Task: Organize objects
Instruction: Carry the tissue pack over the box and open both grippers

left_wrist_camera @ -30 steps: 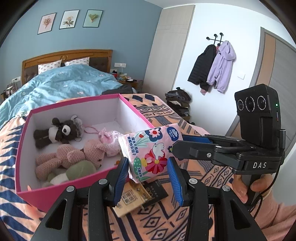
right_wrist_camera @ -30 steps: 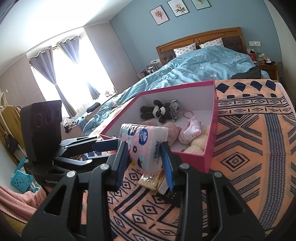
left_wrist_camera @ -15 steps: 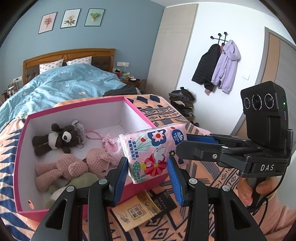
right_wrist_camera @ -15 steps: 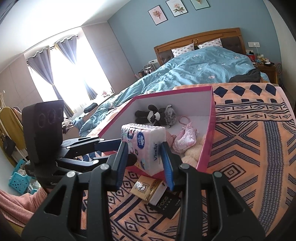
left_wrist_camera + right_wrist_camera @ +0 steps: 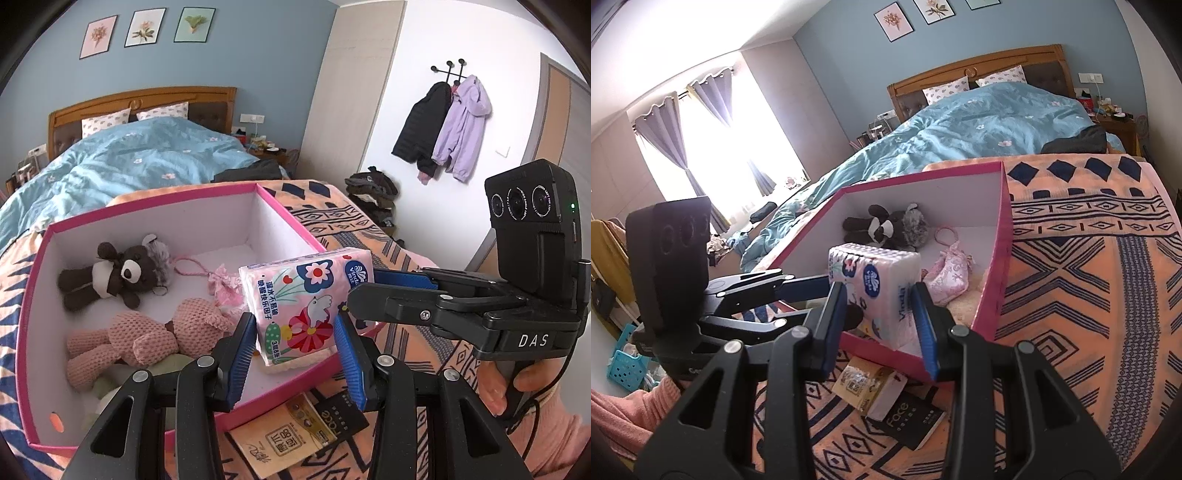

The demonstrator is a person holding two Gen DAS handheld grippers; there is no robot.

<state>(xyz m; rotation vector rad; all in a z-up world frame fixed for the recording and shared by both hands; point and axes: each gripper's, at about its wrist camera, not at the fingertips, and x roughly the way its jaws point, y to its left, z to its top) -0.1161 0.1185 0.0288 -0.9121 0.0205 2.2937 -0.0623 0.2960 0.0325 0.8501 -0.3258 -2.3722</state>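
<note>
Left wrist view shows where you stand: the pink box (image 5: 177, 206) at centre-left already holds a dark bear (image 5: 110, 275), a knitted pink toy (image 5: 147, 338) and a small pink pouch (image 5: 225, 286), so that part looks done. Still outside, at the bottom centre of the frame, lie a tan packet (image 5: 280, 439) and a black packet (image 5: 338, 417) on the patterned blanket (image 5: 369, 229), just beside the box's near wall.

The tissue pack (image 5: 306, 310) is the item in hand. It hangs in mid-frame over the box's near right corner, above the rim, not yet set down.

Your right gripper (image 5: 882, 325) is clamped on the tissue pack across its short end, both blue pads pressed to the wrapper. Your left gripper (image 5: 295, 354) is spread wide, its pads flanking the pack's lower edge; the left one looks to touch it, though you likely carry no weight there.

Next, you would probably lower the pack into the free floor at the box's near side, then fetch the two packets.
</note>
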